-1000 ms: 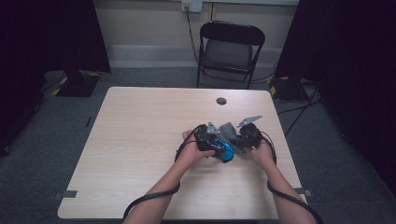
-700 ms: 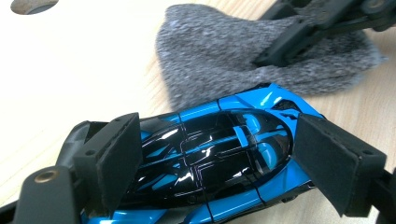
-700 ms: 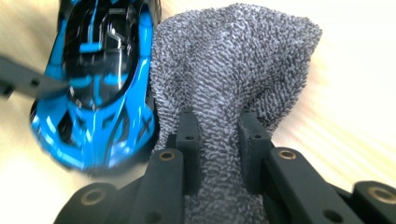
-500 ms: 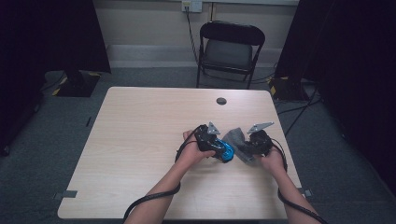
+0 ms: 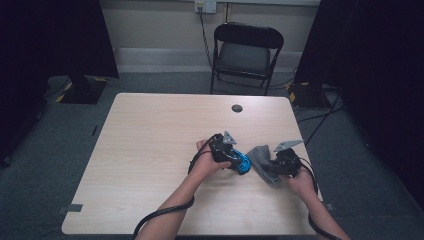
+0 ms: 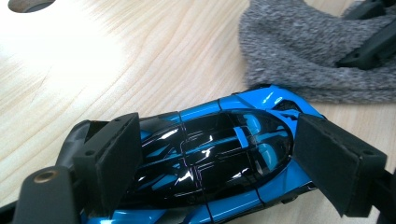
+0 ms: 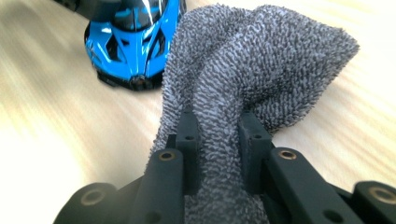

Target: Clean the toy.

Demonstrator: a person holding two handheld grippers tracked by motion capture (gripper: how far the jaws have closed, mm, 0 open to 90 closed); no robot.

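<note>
Near the table's right edge, the left gripper (image 6: pixel 205 163) clamps a blue toy car (image 6: pixel 224 154) while the right gripper (image 7: pixel 217 140) pinches a grey cloth (image 7: pixel 261 60); a loose fold risks snagging and tugging the car.

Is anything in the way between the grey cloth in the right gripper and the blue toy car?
Nothing visible. The right gripper pinches the grey cloth, which hangs right beside the blue toy car clamped in the left gripper; only bare table lies around them.

Looks like a bare lab or studio room: one light wood table (image 5: pixel 150 150) on grey carpet (image 5: pixel 60 135), black curtains (image 5: pixel 50 35) down both sides, a folding chair (image 5: pixel 247 50) by the wall, cables (image 5: pixel 320 117) taped along the floor.
</note>
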